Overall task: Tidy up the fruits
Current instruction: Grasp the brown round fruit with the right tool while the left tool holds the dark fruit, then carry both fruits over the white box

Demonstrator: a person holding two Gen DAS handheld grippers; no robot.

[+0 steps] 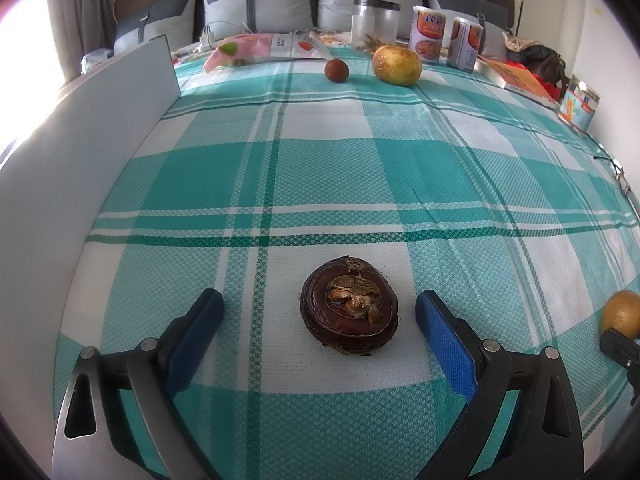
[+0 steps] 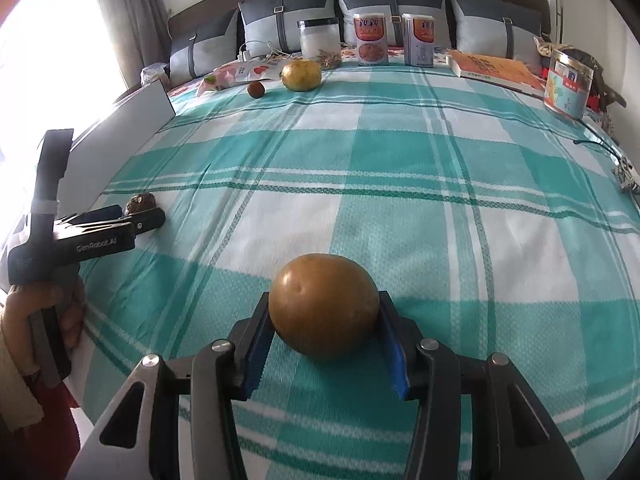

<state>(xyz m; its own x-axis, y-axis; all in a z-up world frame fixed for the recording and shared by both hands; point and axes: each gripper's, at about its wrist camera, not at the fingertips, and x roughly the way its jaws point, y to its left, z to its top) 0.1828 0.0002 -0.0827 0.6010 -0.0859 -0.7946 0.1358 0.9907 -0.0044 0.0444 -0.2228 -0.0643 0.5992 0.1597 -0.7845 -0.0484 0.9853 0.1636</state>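
Low in the right wrist frame, centre, we list a round golden-brown fruit [image 2: 323, 306] pinched between the blue pads of our right gripper [image 2: 325, 350], jaws narrowed onto its flanks so it can be carried; whether it clears the teal plaid bedspread [image 2: 460, 184] we cannot tell. At bottom centre of the left wrist frame we list a dark, flattened water chestnut [image 1: 349, 310] lying on a white check, our left gripper [image 1: 319, 312] spread wide to either side, pads clear of it, so nothing is held there. In the upper middle of that frame sit a small reddish fruit [image 1: 336, 70] and a large yellow-green fruit [image 1: 396, 65], close together as a likely gathering spot. Behind them stand tins [image 1: 429, 35] and a clear jar [image 1: 375, 20].
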